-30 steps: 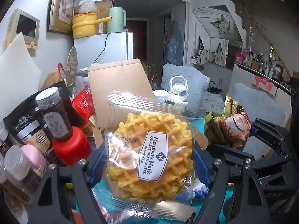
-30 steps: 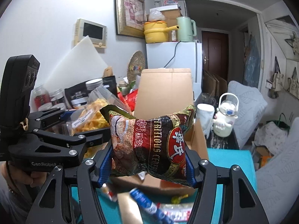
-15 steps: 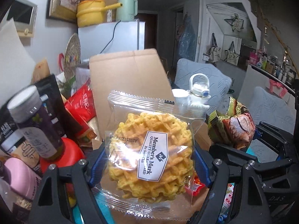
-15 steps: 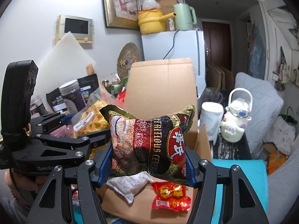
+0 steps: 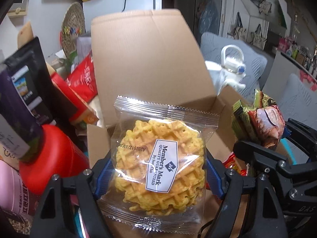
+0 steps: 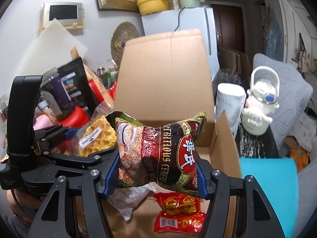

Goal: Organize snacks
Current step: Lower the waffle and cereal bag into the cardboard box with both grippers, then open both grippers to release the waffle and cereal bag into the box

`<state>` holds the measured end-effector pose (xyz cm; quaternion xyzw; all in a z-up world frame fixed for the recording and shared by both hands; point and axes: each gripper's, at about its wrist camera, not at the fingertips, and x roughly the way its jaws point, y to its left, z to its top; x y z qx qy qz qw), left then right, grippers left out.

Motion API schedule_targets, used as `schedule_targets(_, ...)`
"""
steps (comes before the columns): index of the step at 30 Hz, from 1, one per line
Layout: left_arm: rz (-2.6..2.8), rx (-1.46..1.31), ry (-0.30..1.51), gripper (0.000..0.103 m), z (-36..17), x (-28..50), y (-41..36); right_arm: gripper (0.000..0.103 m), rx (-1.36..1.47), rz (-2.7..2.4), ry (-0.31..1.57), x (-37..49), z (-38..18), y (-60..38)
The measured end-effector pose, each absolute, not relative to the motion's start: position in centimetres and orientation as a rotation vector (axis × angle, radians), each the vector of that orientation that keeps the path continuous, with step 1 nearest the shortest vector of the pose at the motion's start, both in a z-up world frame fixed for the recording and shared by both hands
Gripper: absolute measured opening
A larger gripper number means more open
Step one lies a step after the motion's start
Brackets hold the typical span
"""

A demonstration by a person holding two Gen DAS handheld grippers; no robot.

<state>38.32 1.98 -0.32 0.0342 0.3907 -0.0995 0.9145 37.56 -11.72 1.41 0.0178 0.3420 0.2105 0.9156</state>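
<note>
My left gripper (image 5: 156, 174) is shut on a clear packet with a yellow waffle (image 5: 160, 164) and holds it above the open cardboard box (image 5: 150, 63). My right gripper (image 6: 156, 173) is shut on a dark red cereal bag (image 6: 158, 150) and holds it over the same box (image 6: 166, 75). Inside the box lie a red snack packet (image 6: 178, 214) and a white packet (image 6: 128, 200). The waffle packet (image 6: 97, 138) and left gripper (image 6: 65, 142) show at the left of the right wrist view. The cereal bag (image 5: 257, 121) shows at the right of the left wrist view.
A red-capped bottle (image 5: 49, 154), dark jar and black pouches (image 5: 27, 83) crowd the box's left side. A white cup (image 6: 227, 103) and a white kettle (image 6: 261, 107) stand to its right. A teal mat (image 6: 269, 188) covers the table at the right.
Both grippers have moved forward with their packets, from short of the box to over its opening. The box's inside with two packets has come into view.
</note>
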Motion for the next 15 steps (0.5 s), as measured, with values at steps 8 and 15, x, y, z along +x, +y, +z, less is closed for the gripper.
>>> schedule_targets(8,-0.137,0.127,0.881,0.08,-2.2,39.6,1.6,0.063,0.08,0.42,0.814,39.3,-1.2,-11.9)
schedule_targets(15,-0.11,0.234,0.924,0.082,-3.5,39.9,0.0,0.064,0.077,0.369,0.865,39.9,-2.2,-12.4)
